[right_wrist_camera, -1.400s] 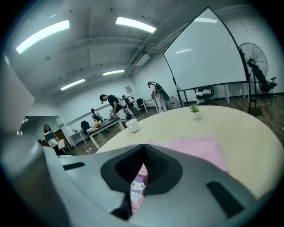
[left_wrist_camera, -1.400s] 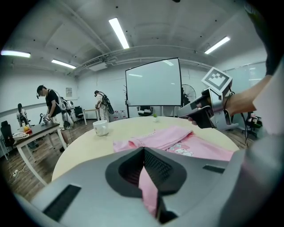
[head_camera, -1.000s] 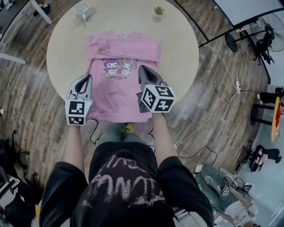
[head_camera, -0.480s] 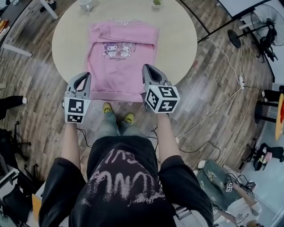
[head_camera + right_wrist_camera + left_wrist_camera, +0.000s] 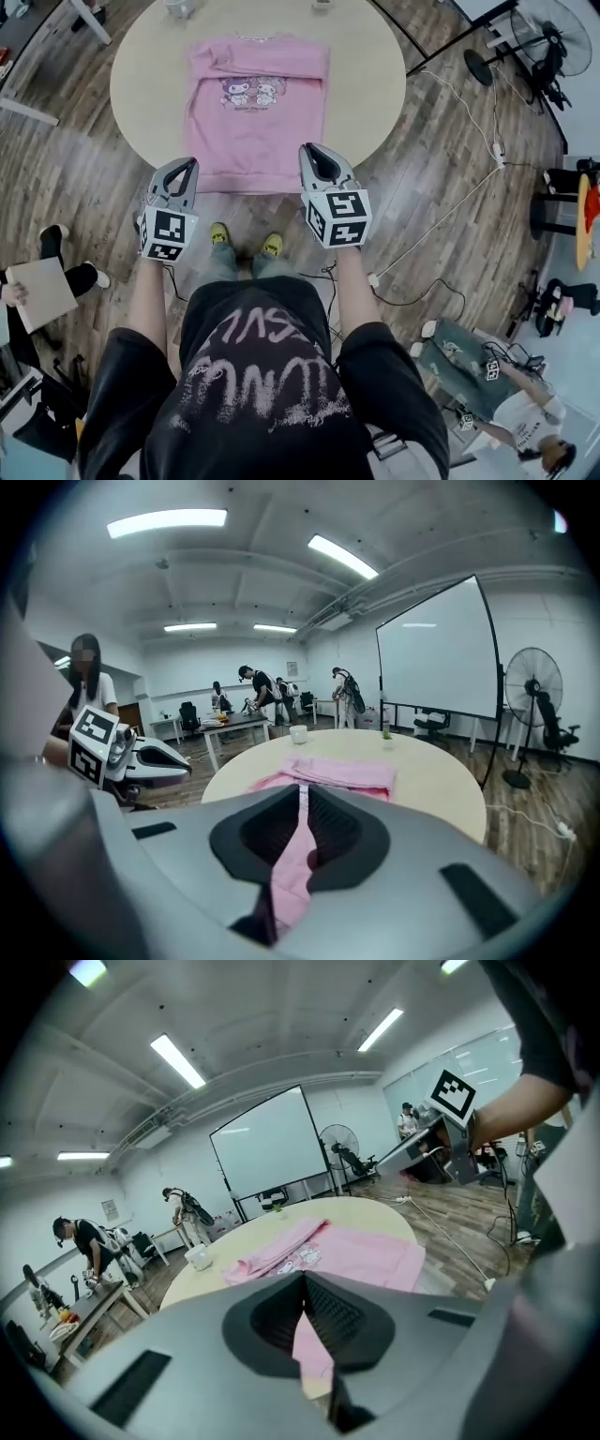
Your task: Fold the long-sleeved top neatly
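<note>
Lower left edge: a bystander's legs and a tan board point(image 5: 37, 292) over the wood floor point(image 5: 84, 178), well apart from the table.
Left gripper point(image 5: 192, 162): left of centre. Its jaws are closed together with nothing between them, and its tip sits by the top's lower left corner.
Long-sleeved top point(image 5: 255, 112): upper centre, pink, spread flat on the round table point(image 5: 375, 84). The collar is at the far side, the hem runs along the near edge, and a sleeve lies folded across below the collar.
Cartoon print point(image 5: 255, 91): on the chest, facing up.
Cup point(image 5: 199, 1257): white, on the table beyond the collar.
Yellow shoes point(image 5: 218, 234): on the floor between the two grippers, below the table edge.
Right gripper point(image 5: 305, 148): right of centre. Its jaws have just been opening and now stand a narrow slit apart, holding nothing. Pink cloth farther off shows through the slit.
In the way: each gripper's own grey jaws fill the lower half of its view and hide the hem and the near table edge.
White cable point(image 5: 441, 230): trails over the floor right of the table.
Whiteboard point(image 5: 436, 653): beyond the table.
Fan point(image 5: 553, 37): upper right corner.
</note>
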Demonstrator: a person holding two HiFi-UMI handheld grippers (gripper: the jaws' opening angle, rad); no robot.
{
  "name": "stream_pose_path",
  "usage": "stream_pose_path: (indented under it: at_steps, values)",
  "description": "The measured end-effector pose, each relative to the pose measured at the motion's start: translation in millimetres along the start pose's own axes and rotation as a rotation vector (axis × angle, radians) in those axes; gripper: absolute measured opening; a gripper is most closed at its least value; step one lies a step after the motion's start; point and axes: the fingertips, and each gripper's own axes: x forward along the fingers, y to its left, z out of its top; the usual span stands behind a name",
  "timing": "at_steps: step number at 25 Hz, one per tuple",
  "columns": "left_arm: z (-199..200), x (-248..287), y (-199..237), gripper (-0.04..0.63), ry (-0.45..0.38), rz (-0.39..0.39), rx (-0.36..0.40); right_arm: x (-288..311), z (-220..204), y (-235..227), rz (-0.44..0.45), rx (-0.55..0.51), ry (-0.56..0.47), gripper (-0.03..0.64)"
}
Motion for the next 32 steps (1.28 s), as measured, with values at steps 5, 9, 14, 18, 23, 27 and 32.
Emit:
stream_pose_path:
  at_steps: [5,9,14,18,23,27,32]
  values:
    - [-1,-10,-8,0.011,-0.008,-0.067,0.092,-15,-4,28,0.013,-0.125,0.028,0.108]
    - [-3,-9,-10,0.038,0.0,-0.113,0.13,-21,-12,37,0.026,-0.212,0.073,0.172]
    - [-11,-1,-26,0.154,0.056,-0.212,0.242,-22,-39,37,0.052,-0.419,0.19,0.221]
    - [-32,7,-43,0.213,0.13,-0.278,0.355,-21,-70,36,0.099,-0.549,0.294,0.281]
    - [-51,11,-57,0.247,0.188,-0.309,0.413,-24,-104,33,0.134,-0.659,0.368,0.309]
    - [-69,14,-66,0.255,0.228,-0.333,0.449,-22,-138,29,0.164,-0.72,0.447,0.332]
    - [-93,20,-75,0.258,0.279,-0.346,0.504,-18,-169,20,0.192,-0.808,0.509,0.333]
